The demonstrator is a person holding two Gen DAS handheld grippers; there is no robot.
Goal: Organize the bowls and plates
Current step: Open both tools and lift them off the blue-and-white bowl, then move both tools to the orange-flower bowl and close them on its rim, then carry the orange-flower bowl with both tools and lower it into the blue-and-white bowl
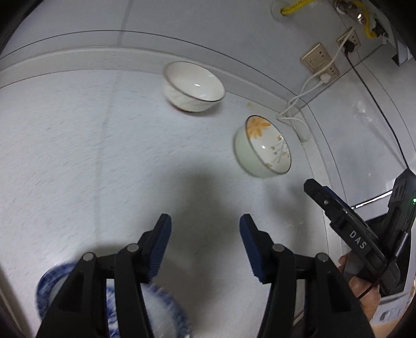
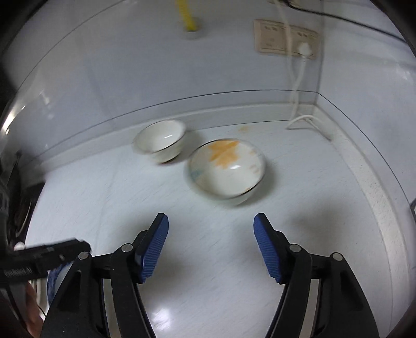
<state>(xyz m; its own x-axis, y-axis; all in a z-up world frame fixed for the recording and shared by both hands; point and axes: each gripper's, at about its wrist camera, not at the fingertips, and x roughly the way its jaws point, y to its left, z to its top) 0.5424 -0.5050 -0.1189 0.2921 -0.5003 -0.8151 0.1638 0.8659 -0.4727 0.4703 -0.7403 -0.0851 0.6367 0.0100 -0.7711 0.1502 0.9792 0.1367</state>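
A plain white bowl (image 1: 193, 87) stands near the back wall of the white counter (image 1: 91, 156); it also shows in the right wrist view (image 2: 161, 140). A bowl with an orange flower inside (image 1: 265, 147) stands to its right, also in the right wrist view (image 2: 226, 170). A blue-and-white patterned dish (image 1: 166, 309) lies under my left gripper (image 1: 205, 230), which is open and empty. My right gripper (image 2: 211, 228) is open and empty, short of the flower bowl. The right gripper also shows at the right edge of the left wrist view (image 1: 338, 210).
Wall sockets (image 1: 321, 61) with a white cable (image 1: 309, 85) sit at the back right corner, and a yellow hose (image 1: 293, 6) hangs above. A black cable (image 1: 377, 104) runs down the right wall. The counter's raised back edge (image 2: 234, 110) runs behind the bowls.
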